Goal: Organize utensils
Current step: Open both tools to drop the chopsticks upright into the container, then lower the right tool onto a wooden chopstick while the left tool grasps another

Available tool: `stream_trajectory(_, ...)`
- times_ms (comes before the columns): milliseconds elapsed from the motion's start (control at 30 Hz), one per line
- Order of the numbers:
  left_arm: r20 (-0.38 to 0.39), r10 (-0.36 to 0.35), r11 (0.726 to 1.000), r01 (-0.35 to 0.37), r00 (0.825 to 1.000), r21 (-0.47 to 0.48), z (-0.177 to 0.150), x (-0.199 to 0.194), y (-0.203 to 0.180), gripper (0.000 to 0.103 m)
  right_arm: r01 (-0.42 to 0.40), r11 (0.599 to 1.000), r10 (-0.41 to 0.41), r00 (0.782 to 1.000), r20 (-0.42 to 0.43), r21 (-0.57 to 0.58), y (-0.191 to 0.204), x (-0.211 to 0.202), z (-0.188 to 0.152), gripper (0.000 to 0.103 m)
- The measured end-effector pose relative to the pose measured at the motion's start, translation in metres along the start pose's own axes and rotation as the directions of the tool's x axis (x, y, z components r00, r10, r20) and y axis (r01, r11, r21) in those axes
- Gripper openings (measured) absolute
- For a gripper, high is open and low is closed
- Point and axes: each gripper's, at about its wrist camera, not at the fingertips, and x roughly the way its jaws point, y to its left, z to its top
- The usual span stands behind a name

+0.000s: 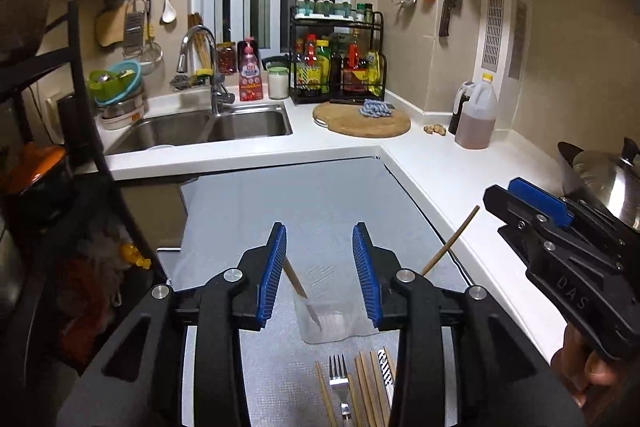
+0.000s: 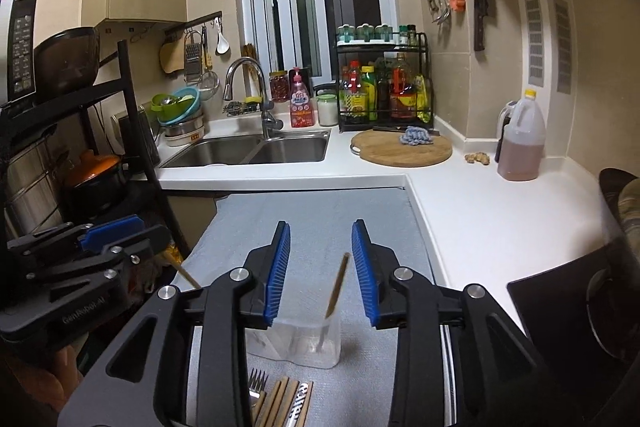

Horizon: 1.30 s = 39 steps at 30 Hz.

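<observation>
Flanking a clear plastic cup (image 2: 298,341) holding a wooden chopstick (image 2: 335,287), both ribbed blue tongs hang released.

Sink (image 1: 224,131), round cutting board (image 1: 362,125), oil jug (image 1: 476,119).

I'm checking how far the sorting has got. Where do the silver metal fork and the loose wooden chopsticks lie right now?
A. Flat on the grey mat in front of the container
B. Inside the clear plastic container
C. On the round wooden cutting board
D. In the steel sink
A: the silver metal fork and loose wooden chopsticks lie flat on the grey mat, nearer the camera than the clear plastic container.
</observation>
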Motion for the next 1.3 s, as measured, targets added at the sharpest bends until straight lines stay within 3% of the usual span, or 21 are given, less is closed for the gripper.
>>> stream_trajectory(167,0.024,0.019,1.0,-0.019,1.0,-0.001,-0.014,-0.035,-0.004,0.038,0.002,1.0,-0.002,0.999,0.034,0.015,0.002,-0.042,-0.018,0.034)
stream_trajectory(267,0.049,0.031,0.999,-0.03,0.998,-0.015,-0.031,-0.058,-0.003,0.059,0.041,0.999,-0.043,0.995,0.09,0.02,0.003,-0.073,-0.037,0.034)
stream_trajectory(333,0.075,0.023,0.999,-0.021,0.997,-0.036,-0.048,-0.076,0.0,0.06,0.06,0.998,-0.063,0.991,0.121,0.033,0.002,-0.093,-0.052,0.034)
stream_trajectory(500,0.122,0.025,0.999,-0.02,0.992,-0.049,-0.092,-0.1,0.0,0.06,0.072,0.996,-0.077,0.992,0.104,0.049,0.0,-0.119,-0.092,0.034)
stream_trajectory(600,0.101,0.075,0.997,-0.072,0.992,-0.034,-0.122,-0.101,-0.004,0.06,0.049,0.997,-0.053,0.996,0.066,0.055,0.0,-0.125,-0.117,0.034)
stream_trajectory(733,0.069,0.083,0.996,-0.08,0.994,-0.047,-0.177,-0.096,-0.011,0.06,0.066,0.996,-0.068,0.997,0.038,0.059,0.003,-0.129,-0.159,0.034)
stream_trajectory(900,-0.015,0.048,0.993,-0.05,0.999,-0.106,-0.245,-0.079,-0.014,0.056,0.034,0.999,-0.03,0.995,-0.092,0.042,0.013,-0.11,-0.229,0.033)
stream_trajectory(967,-0.047,0.051,0.995,-0.055,0.998,-0.083,-0.265,-0.07,-0.019,0.053,0.005,1.0,-0.001,0.989,-0.148,0.024,0.019,-0.099,-0.249,0.031)
stream_trajectory(1133,-0.111,0.014,0.998,-0.021,0.994,-0.066,-0.287,-0.051,-0.024,0.048,-0.043,0.999,0.048,0.971,-0.234,0.027,0.025,-0.076,-0.277,0.029)
stream_trajectory(1200,-0.132,0.002,0.997,-0.012,0.991,-0.075,-0.291,-0.045,-0.024,0.039,-0.046,0.998,0.052,0.969,-0.243,0.03,0.026,-0.071,-0.28,0.027)
stream_trajectory(1300,-0.162,-0.018,0.996,0.004,0.987,-0.087,-0.295,-0.04,-0.024,0.034,-0.05,0.998,0.058,0.96,-0.274,0.034,0.026,-0.063,-0.285,0.025)
